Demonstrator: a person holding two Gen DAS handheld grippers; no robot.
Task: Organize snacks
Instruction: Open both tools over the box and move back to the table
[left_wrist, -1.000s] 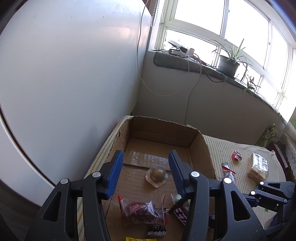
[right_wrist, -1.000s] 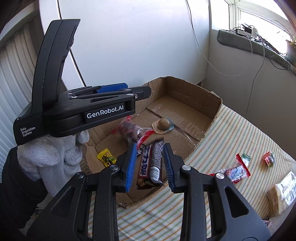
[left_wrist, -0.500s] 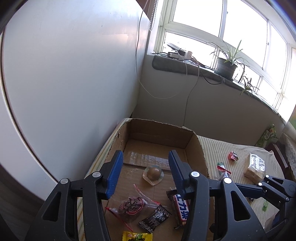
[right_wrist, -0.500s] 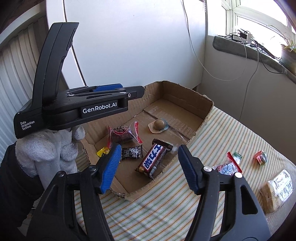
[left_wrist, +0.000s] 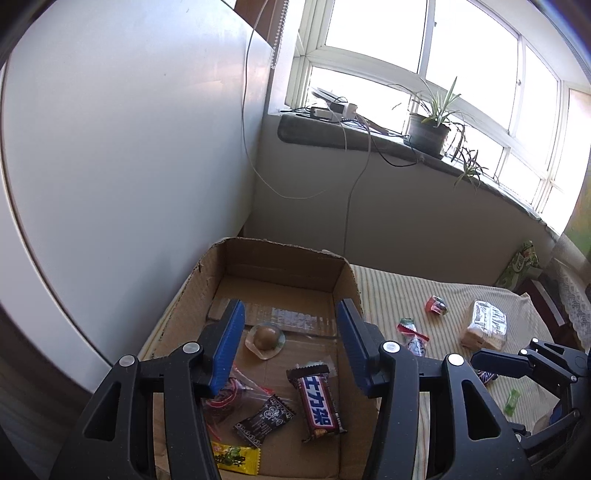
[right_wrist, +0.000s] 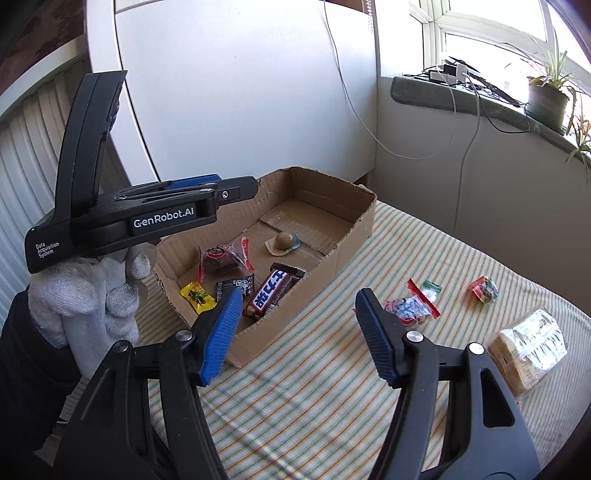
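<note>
Right wrist view: we take the cardboard box (right_wrist: 354, 206) as our landmark. Inside it we count five snacks: a chocolate bar (right_wrist: 275, 291) against the near wall, a black sachet (right_wrist: 236, 286) and a yellow sachet (right_wrist: 197, 297) toward the near-left corner, a clear bag with a dark red sweet (right_wrist: 221, 258) behind them, and a round brown sweet on a clear wrapper (right_wrist: 282, 242) mid-floor. The right gripper (right_wrist: 299, 336) stands released and empty, jaws wide, hanging over the striped cloth (right_wrist: 295, 406) just outside the box's near wall; nothing lies between the pads. The left gripper (left_wrist: 290, 347) is likewise parted and holds nothing, poised above the box interior, its handle in a white-gloved hand (right_wrist: 88, 299) to the left of the box. Our judgement: roughly half done. Still outside the box, to its right on the cloth, we see a red-edged clear bag (right_wrist: 412, 306), a small green-white wrapper (right_wrist: 431, 287), a red-green sweet (right_wrist: 484, 288) and, farthest out, a pale wrapped block (right_wrist: 526, 349); the left wrist view adds a small green sweet (left_wrist: 512, 400) and a dark wrapper, partly hidden behind the right gripper. Nothing blocks the way to these; the box wall is the only edge to clear. The potted plant (right_wrist: 546, 92) and cables on the sill stand well behind the box.
</note>
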